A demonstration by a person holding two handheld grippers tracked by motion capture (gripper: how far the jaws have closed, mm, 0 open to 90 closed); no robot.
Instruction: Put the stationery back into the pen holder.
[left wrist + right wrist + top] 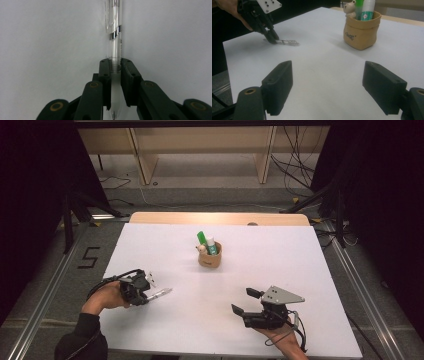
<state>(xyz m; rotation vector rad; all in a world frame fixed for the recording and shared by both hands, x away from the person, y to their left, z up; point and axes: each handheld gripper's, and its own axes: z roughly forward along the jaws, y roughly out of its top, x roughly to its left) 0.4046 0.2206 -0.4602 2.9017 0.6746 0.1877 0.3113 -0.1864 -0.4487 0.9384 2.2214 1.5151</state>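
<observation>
On the white counter point(165, 250), the left tongs point(115, 68) are clamped on a clear pen point(114, 32), held low at the near left just above the sheet. The right tongs point(329, 85) stand wide open with nothing between them, near right. A tan pouch point(361, 31) at mid-counter bears dark print too blurred to read and holds a green marker point(202, 239), a white tube point(368, 8) and a small bear figure point(351, 8). A "5" point(88, 257) marks the grey floor left; cables lie beyond.
</observation>
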